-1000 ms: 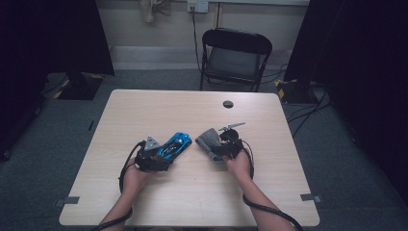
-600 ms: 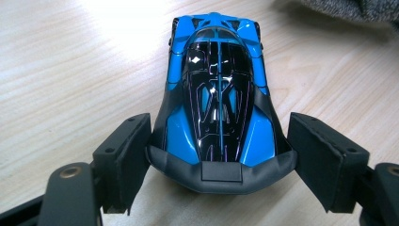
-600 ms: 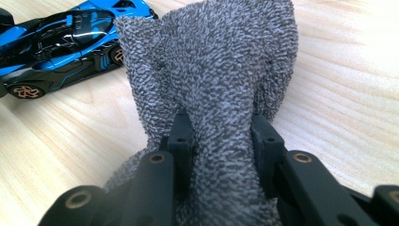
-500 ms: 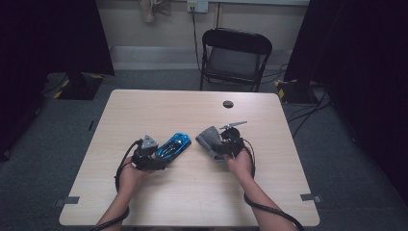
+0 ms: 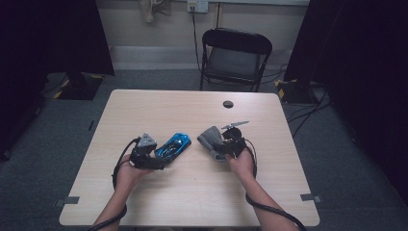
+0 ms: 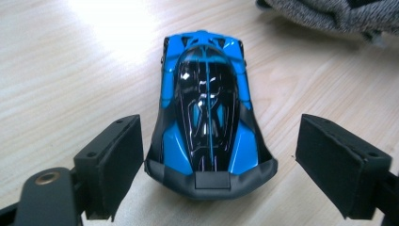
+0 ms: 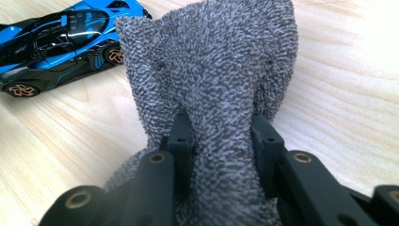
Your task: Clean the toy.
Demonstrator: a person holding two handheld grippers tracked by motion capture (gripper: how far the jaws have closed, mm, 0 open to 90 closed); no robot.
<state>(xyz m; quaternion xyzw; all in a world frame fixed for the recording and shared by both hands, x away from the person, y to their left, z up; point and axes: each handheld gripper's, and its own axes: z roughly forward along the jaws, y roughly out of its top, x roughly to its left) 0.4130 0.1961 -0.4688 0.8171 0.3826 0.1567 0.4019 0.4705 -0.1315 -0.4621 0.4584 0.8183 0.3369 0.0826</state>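
Observation:
A blue and black toy car [image 5: 174, 144] stands on the wooden table [image 5: 192, 110], left of centre. My left gripper [image 5: 160, 160] is just behind its rear end. In the left gripper view the car [image 6: 209, 94] lies between the jaws of this gripper [image 6: 221, 141]. The black pads [image 6: 115, 160] stand off its sides, and the jaws have just been opening. My right gripper [image 5: 220, 145] is shut on a grey knitted cloth [image 5: 210, 137]. The cloth [image 7: 211, 61] bulges up out of the pinched jaws of the right gripper [image 7: 219, 136], with the car [image 7: 61, 33] beyond it on the left.
A small black round object [image 5: 228, 104] lies near the table's far edge. A black folding chair [image 5: 234, 53] stands behind the table. Cables trail from both grippers towards the near edge. Bare wood lies around the two hands.
The left gripper has eased back a little from the car and its jaws stand wider. The car, the cloth and the right hand have stayed in place.

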